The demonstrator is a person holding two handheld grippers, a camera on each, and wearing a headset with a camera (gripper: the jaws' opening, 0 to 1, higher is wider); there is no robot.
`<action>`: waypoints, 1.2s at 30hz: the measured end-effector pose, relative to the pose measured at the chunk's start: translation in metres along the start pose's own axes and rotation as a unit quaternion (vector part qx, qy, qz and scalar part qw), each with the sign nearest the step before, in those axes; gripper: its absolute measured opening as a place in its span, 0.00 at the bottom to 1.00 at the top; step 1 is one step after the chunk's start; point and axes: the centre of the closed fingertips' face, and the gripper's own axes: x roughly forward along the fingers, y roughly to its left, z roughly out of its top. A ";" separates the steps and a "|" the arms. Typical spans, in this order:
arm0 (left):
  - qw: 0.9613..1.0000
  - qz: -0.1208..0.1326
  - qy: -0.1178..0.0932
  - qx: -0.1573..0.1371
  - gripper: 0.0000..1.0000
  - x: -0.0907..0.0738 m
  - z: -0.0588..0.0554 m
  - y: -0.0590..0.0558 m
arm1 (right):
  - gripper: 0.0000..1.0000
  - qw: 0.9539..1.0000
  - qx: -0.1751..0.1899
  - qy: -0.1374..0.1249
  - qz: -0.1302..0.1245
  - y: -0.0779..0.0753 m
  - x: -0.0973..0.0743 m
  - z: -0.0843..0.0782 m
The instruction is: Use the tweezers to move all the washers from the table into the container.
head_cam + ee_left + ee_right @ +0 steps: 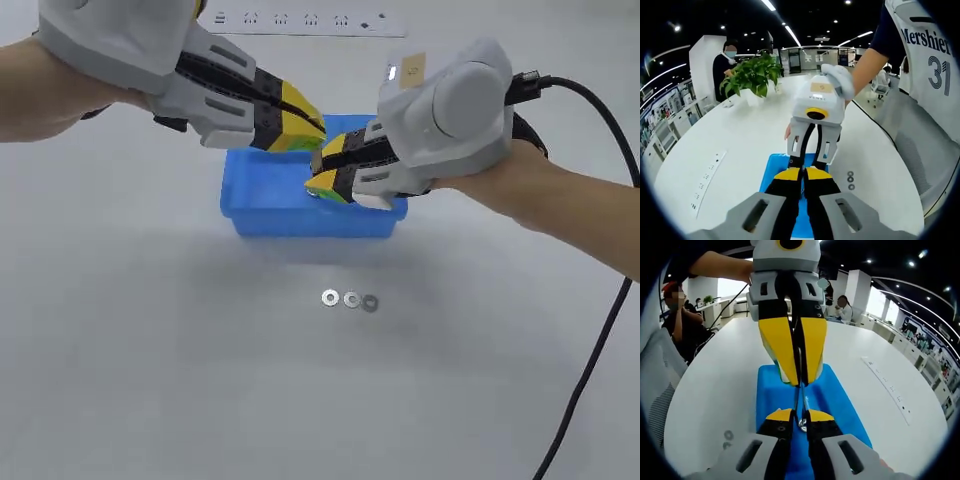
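Note:
A blue container [300, 218] stands mid-table. Both grippers meet nose to nose above it. My left gripper [312, 130] reaches in from the upper left, my right gripper [322, 185] from the right. In the right gripper view, thin metal tweezers [801, 402] run from between my right gripper's [800, 416] shut yellow jaws up into the left gripper's [799, 380] shut jaws, over the container [840, 400]. The left gripper's [801, 175] jaws are pressed together. Three washers [351, 299] lie in a row on the table in front of the container; the washers [850, 180] [728, 437] stay apart from both grippers.
A white power strip [300, 20] lies along the far table edge. A black cable [600, 330] trails from the right gripper down the right side. A potted plant [755, 75] stands far back on the table. People stand and sit around the room.

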 end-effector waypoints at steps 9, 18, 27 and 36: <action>1.000 0.011 -0.010 0.010 0.05 -0.011 0.018 -0.005 | 0.12 1.000 0.006 -0.014 -0.013 0.000 -0.015 0.014; 0.999 0.015 -0.034 0.026 0.05 -0.028 0.052 -0.023 | 0.12 0.999 -0.004 -0.038 -0.025 0.014 -0.044 0.041; 0.998 0.004 -0.040 0.052 0.05 -0.038 0.077 -0.061 | 0.12 0.998 -0.020 -0.053 -0.019 0.044 -0.067 0.058; 0.998 -0.011 -0.037 0.053 0.05 -0.034 0.076 -0.097 | 0.12 0.999 -0.030 -0.045 -0.003 0.081 -0.075 0.051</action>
